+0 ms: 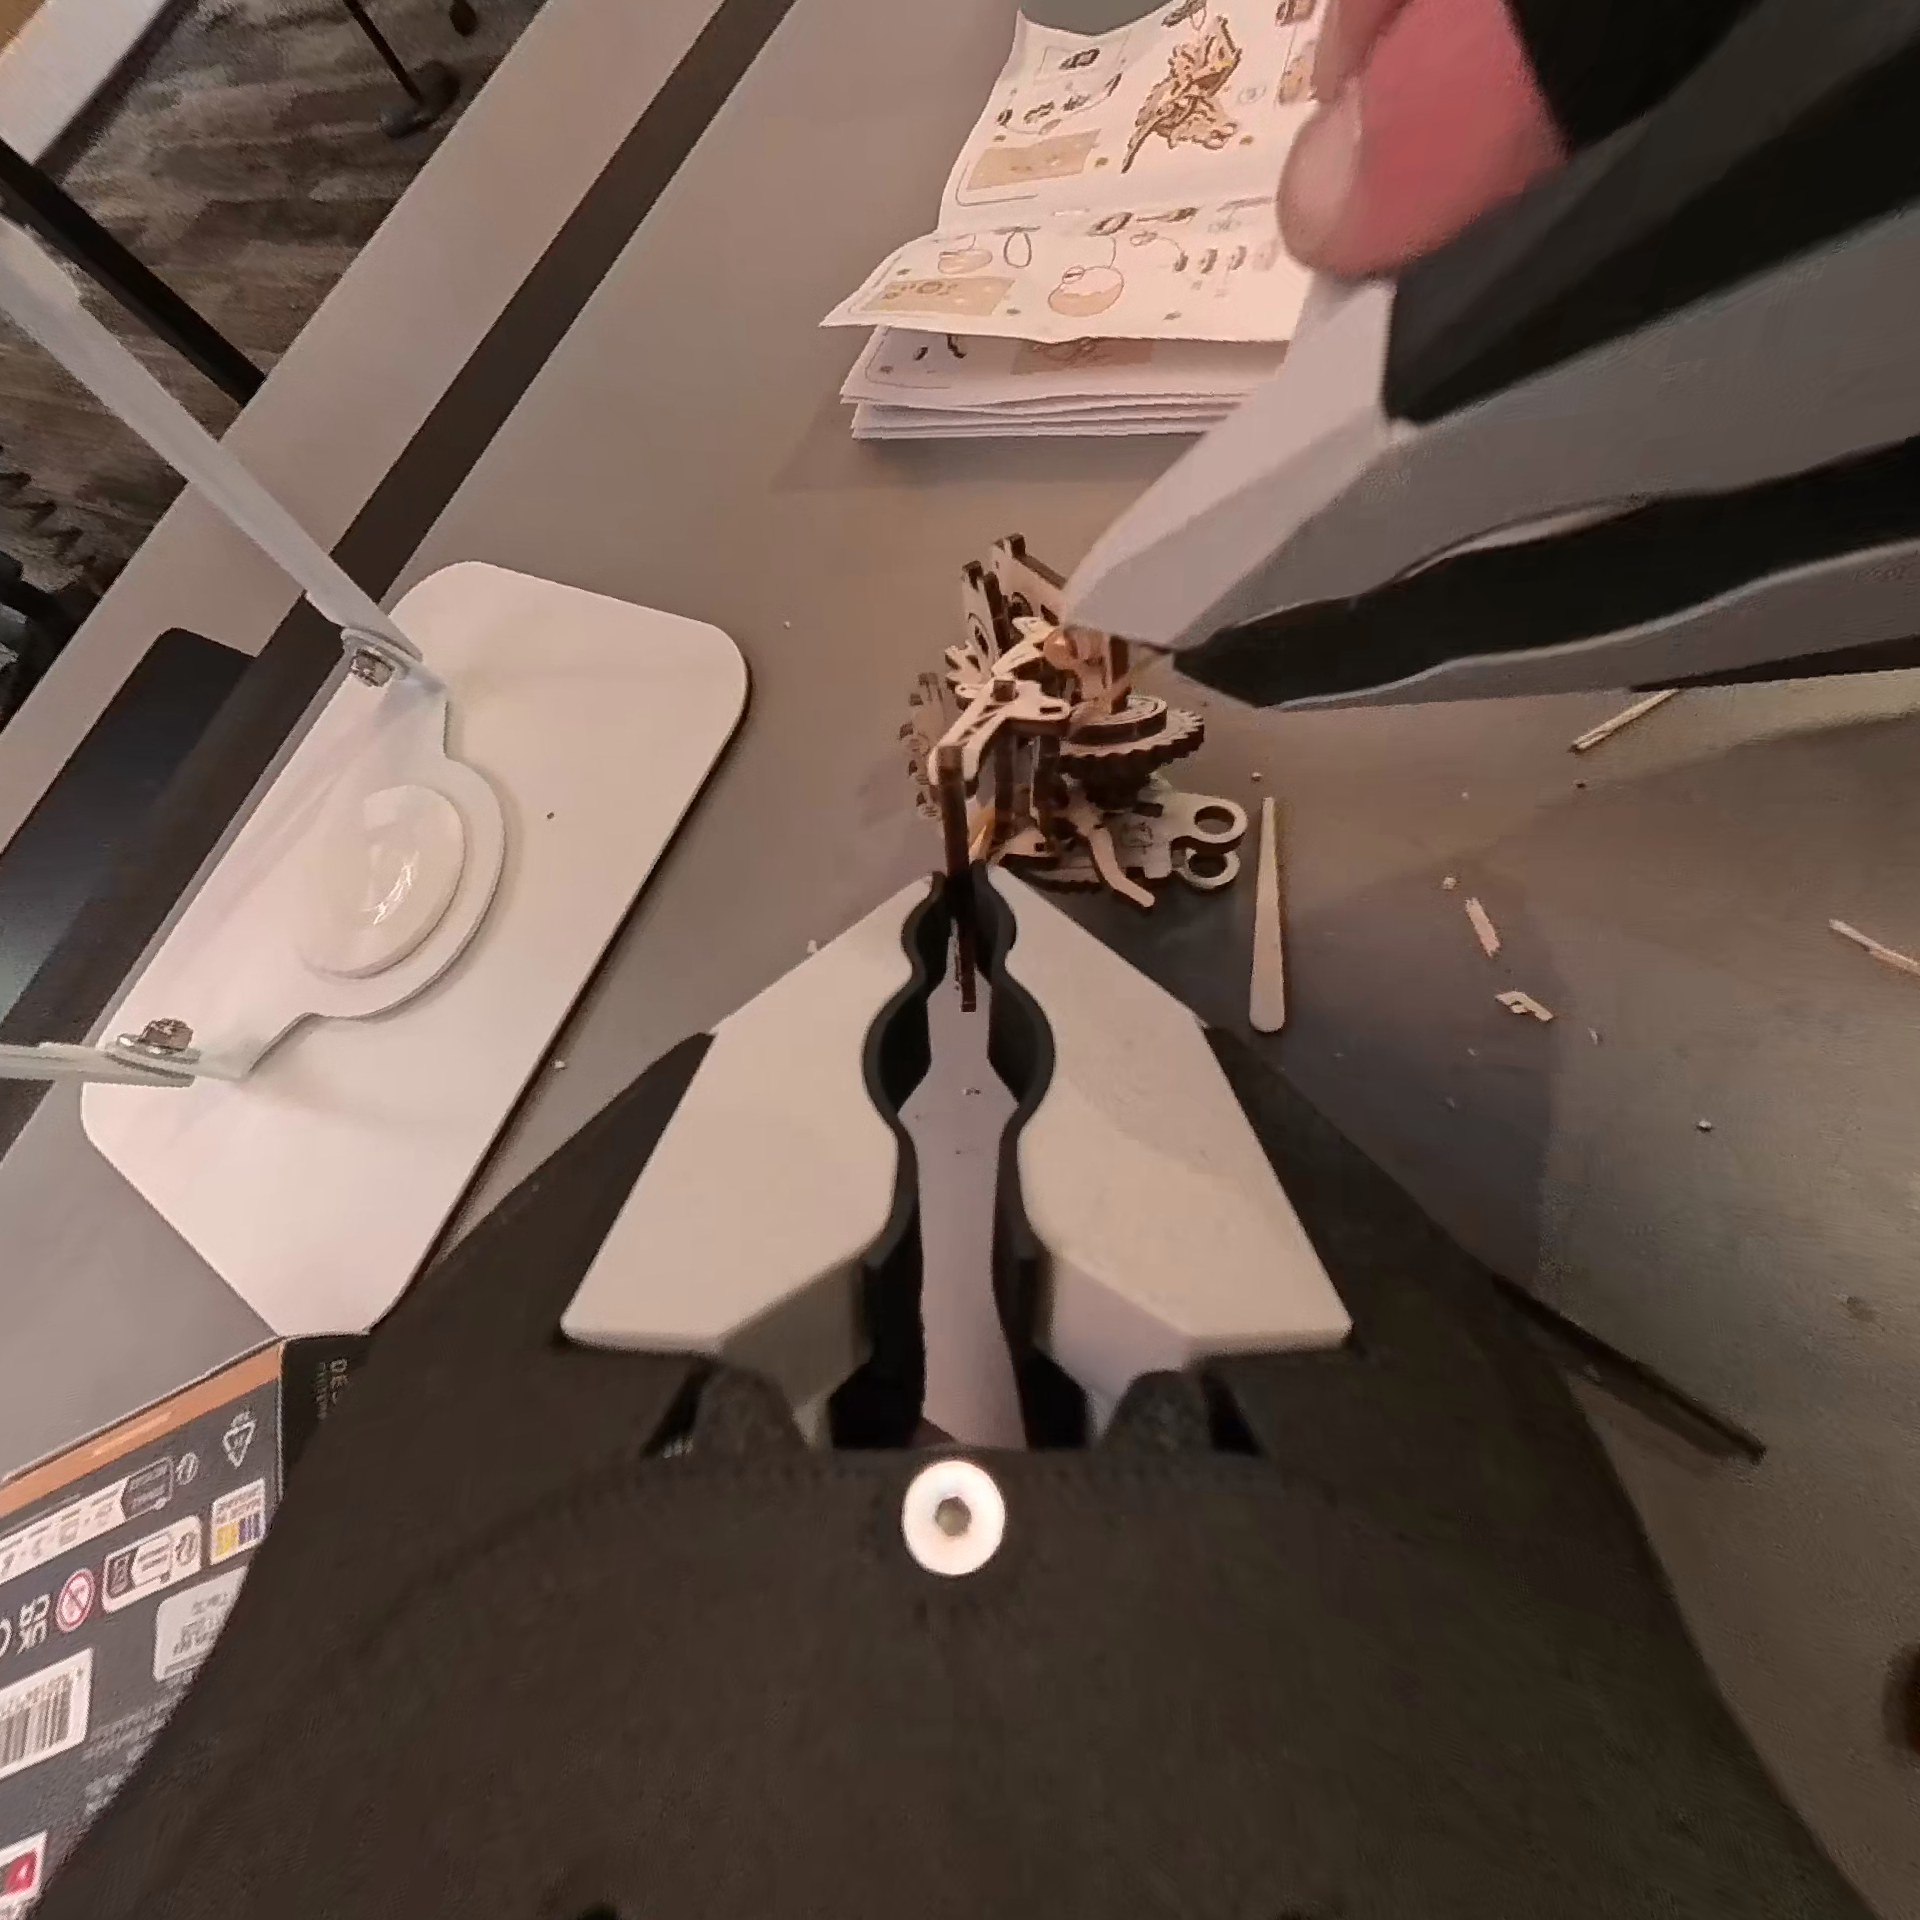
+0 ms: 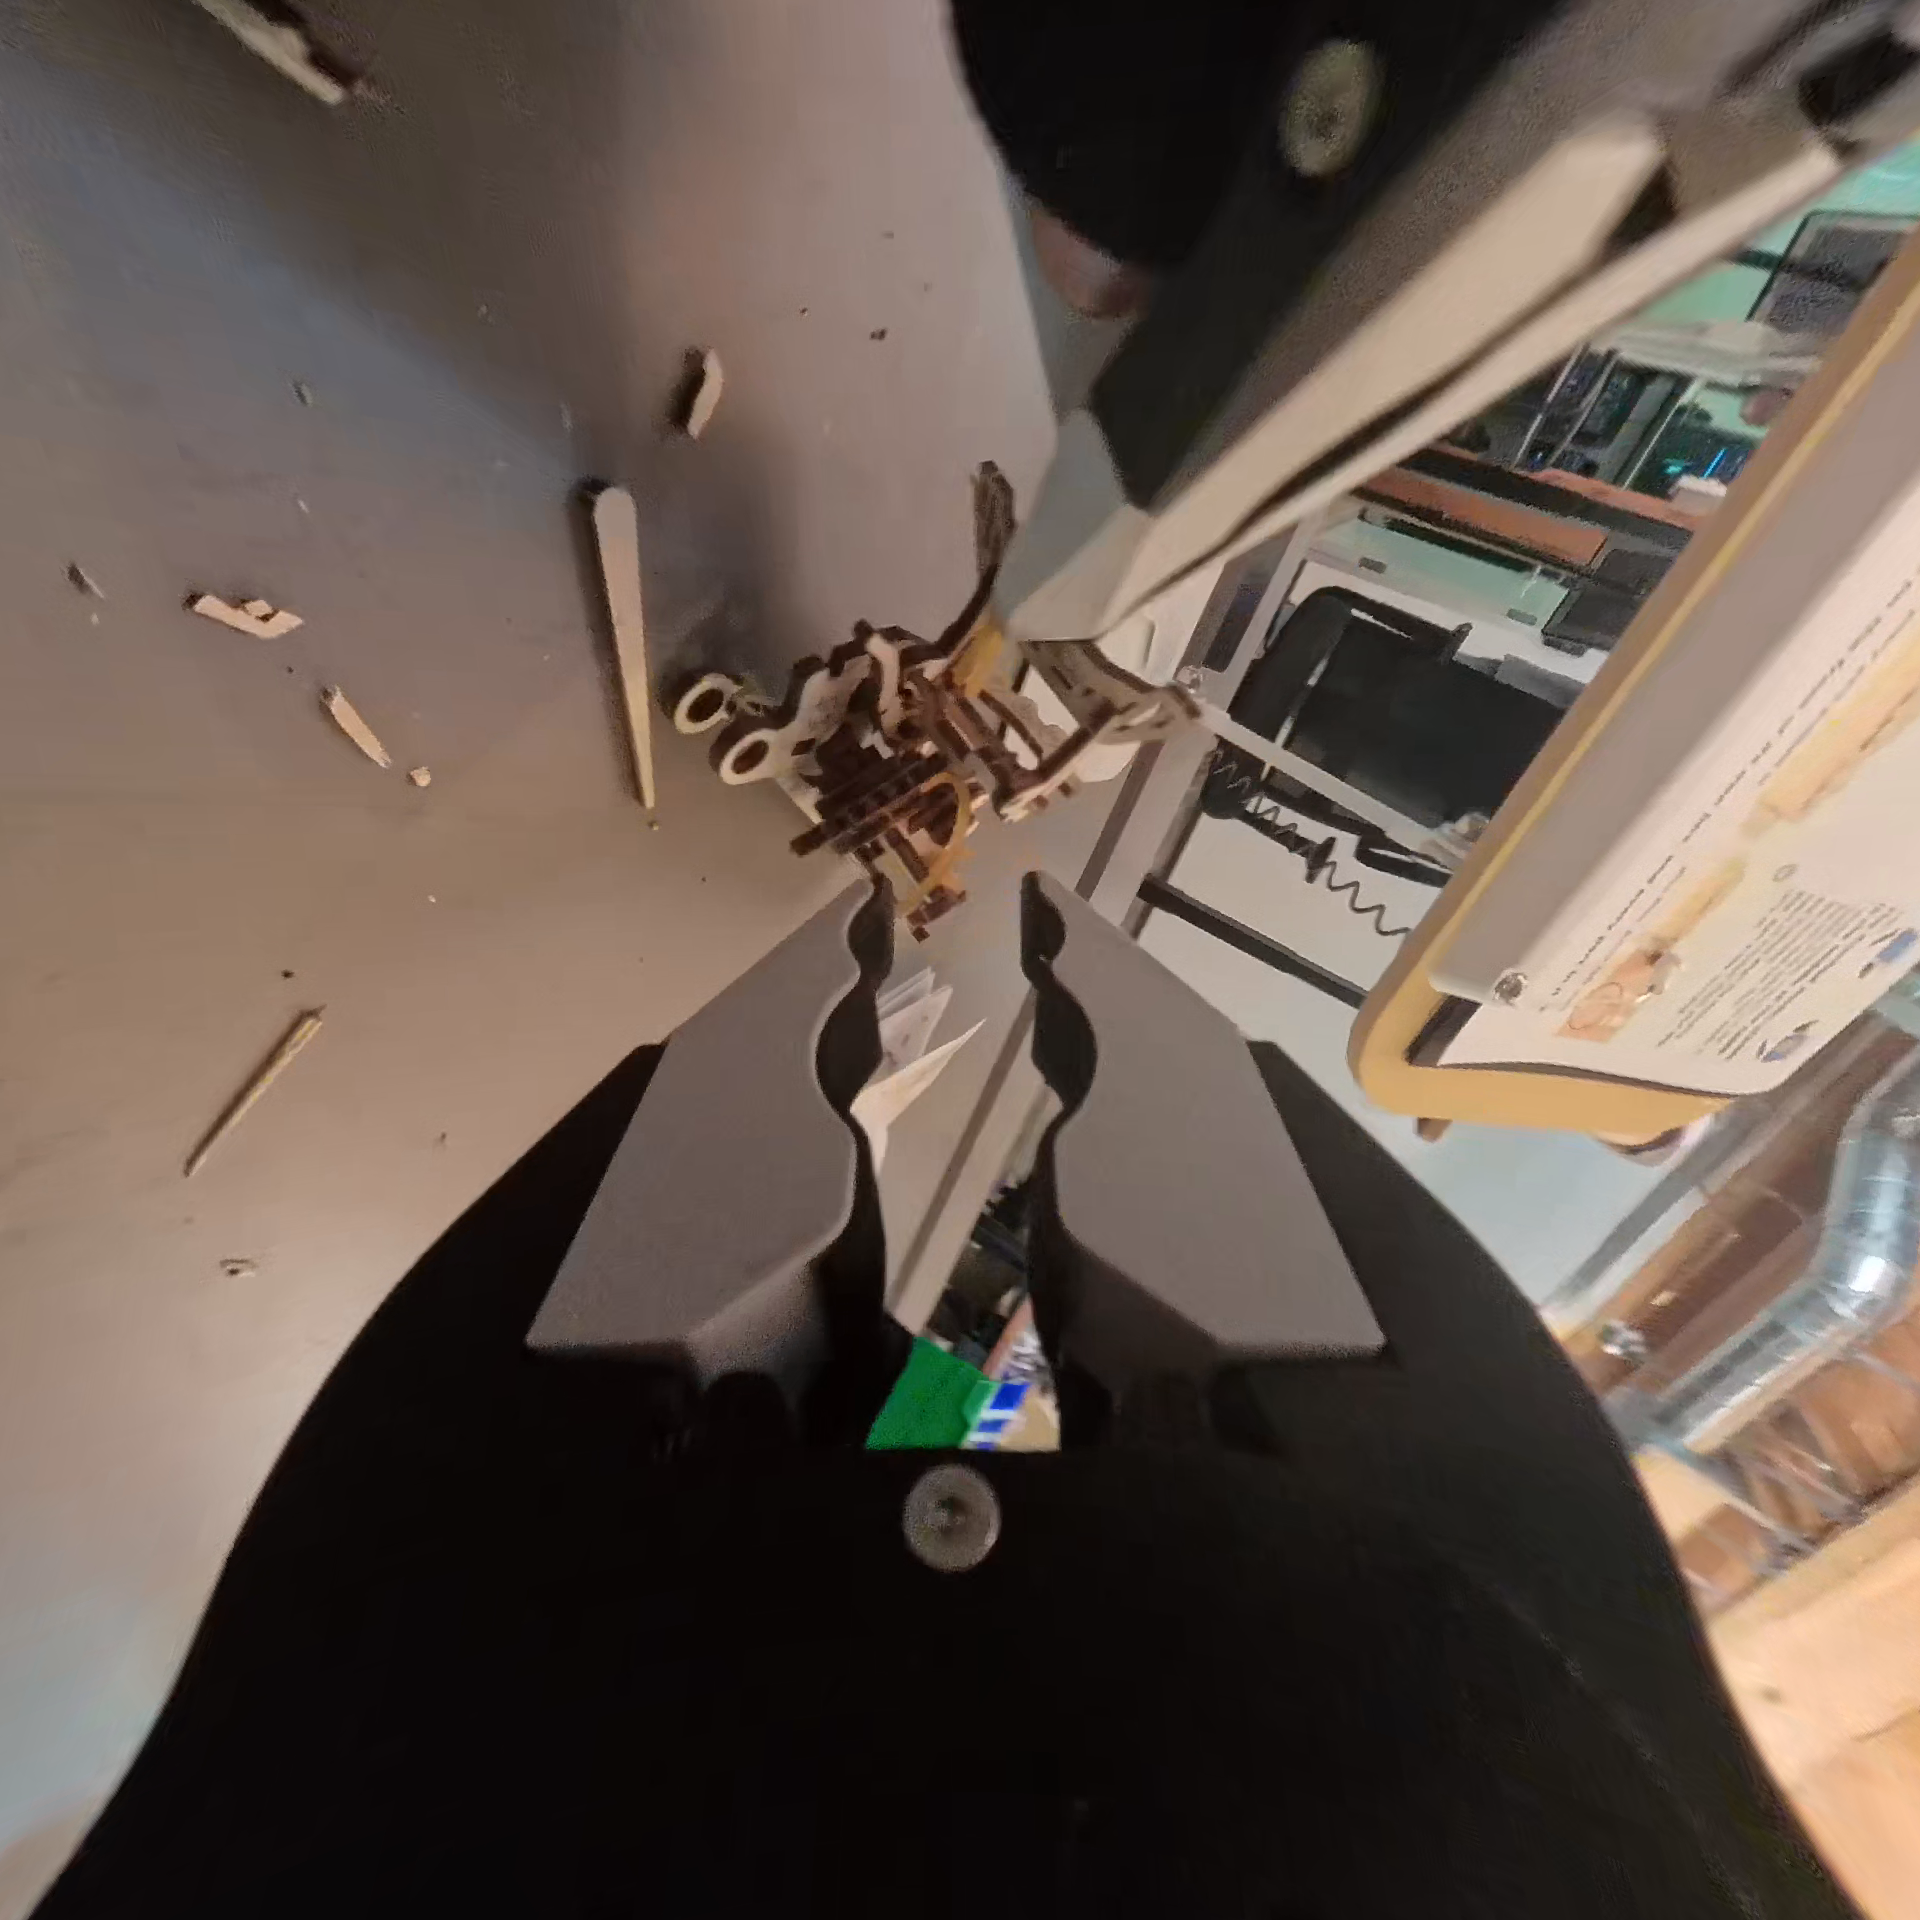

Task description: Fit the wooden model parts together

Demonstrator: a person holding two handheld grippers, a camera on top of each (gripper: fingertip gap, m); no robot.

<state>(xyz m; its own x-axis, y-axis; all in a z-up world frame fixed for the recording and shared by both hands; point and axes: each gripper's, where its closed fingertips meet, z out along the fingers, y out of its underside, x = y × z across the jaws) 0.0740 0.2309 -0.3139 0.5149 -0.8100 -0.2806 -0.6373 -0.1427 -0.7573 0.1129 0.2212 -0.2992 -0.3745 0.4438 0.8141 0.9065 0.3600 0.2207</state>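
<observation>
The wooden model (image 1: 1049,748), a cluster of gears and laser-cut plates, sits mid-table. My left gripper (image 1: 961,899) is shut on a thin dark wooden strip (image 1: 956,831) that sticks out of the model's near side. My right gripper (image 1: 1153,644) comes in from the upper right, its tips at the model's top. In the right wrist view the model (image 2: 894,748) carries a yellow rubber band (image 2: 951,821). My right gripper (image 2: 956,899) is open, the band's end just off its left fingertip, with nothing pressed between the pads. The left gripper (image 2: 1023,613) shows beyond the model.
A folded instruction booklet (image 1: 1081,270) lies behind the model. A white board with a magnifier lens (image 1: 416,883) is at the left and a printed box (image 1: 125,1538) at the lower left. A tapered wooden stick (image 1: 1268,914) and wood scraps (image 1: 1481,925) lie to the right. The left gripper's tips are roughly 5 cm from the right gripper's.
</observation>
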